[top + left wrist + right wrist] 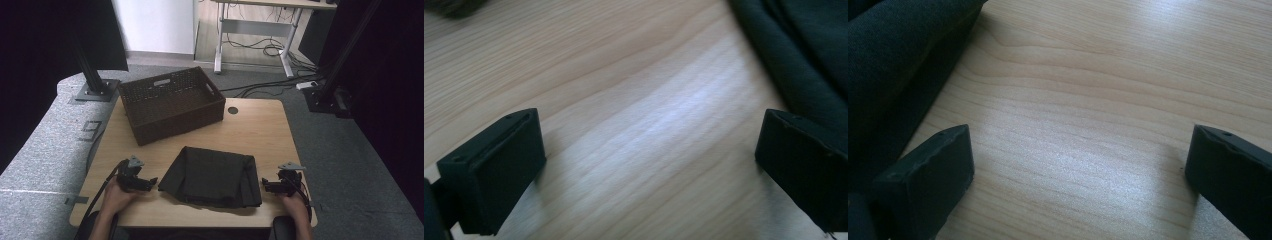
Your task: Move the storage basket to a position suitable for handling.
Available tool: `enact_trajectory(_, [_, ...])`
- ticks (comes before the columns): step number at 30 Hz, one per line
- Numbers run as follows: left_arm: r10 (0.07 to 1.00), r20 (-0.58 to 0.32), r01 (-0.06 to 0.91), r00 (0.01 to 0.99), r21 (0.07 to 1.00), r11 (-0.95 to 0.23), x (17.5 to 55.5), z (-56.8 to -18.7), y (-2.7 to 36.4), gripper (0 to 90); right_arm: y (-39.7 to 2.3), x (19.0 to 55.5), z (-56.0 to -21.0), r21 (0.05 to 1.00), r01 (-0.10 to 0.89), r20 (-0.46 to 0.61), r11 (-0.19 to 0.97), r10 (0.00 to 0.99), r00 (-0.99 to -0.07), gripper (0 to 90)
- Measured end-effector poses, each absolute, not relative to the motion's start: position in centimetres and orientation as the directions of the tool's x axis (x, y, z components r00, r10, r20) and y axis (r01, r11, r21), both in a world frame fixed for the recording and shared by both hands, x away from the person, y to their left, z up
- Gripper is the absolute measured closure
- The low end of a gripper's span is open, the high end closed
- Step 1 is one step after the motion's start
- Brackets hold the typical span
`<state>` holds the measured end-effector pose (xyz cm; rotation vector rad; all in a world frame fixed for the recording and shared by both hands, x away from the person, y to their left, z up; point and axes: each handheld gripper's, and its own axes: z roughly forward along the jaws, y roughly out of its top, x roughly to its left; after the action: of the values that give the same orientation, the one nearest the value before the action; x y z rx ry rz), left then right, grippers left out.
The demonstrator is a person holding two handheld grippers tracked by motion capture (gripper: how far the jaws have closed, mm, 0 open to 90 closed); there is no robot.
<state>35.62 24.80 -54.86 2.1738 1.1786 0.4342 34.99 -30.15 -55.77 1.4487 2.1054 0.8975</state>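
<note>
Dark folded cloth [210, 176] lies mid-table, before the basket [171, 103]; we flank it, left gripper [145, 184] and right gripper [267, 187] both jaws wide, empty; soft, light, limp, we judge; pinch near-edge corners.

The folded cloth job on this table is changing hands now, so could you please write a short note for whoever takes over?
Left hand-held gripper: open, empty, on the table just left of the dark folded cloth.
Right hand-held gripper: open, empty, just right of the cloth.
The cloth lies near the front edge; the brown wicker basket stands empty behind it.
Done: cloth looks folded.
Left: probably grasping it from both sides and moving it into the basket.
</note>
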Motion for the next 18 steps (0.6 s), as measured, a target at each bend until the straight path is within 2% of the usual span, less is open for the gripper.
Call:
enact_trajectory(3, [0.862, -0.008, 0.649, 0.507, 0.661, -0.376, 35.62, -54.83, 25.12, 2.4, -30.15, 34.98, -55.77, 0.716, 0.654, 0.013, 0.244, 0.932, -0.362, 0.0])
enact_trajectory(5, [0.883, -0.004, 0.641, 0.47, 0.689, -0.338, 35.47, -54.69, 25.64, 13.9, -30.13, 34.97, -55.77, 0.716, 0.654, 0.012, 0.244, 0.932, -0.361, 0.0])
enact_trajectory(6, [0.883, -0.004, 0.641, 0.47, 0.689, -0.338, 35.47, -54.69, 25.64, 15.5, -30.13, 34.97, -55.77, 0.716, 0.654, 0.012, 0.244, 0.932, -0.361, 0.0])
enact_trajectory(9, [0.885, -0.005, 0.648, 0.465, 0.683, -0.336, 35.65, -54.72, 25.61, 11.6, -30.11, 35.01, -55.76, 0.716, 0.654, 0.013, 0.246, 0.931, -0.364, 0.0])
enact_trajectory(12, [0.874, -0.007, 0.659, 0.485, 0.661, -0.36, 35.86, -54.85, 25.09, 0.7, -30.07, 35.06, -55.77, 0.716, 0.652, 0.012, 0.249, 0.929, -0.369, 0.0])
enact_trajectory(18, [0.87, -0.008, 0.663, 0.493, 0.651, -0.37, 35.97, -54.76, 25.06, 0.0, -30.01, 35.05, -55.76, 0.716, 0.652, 0.013, 0.251, 0.929, -0.371, 0.0])
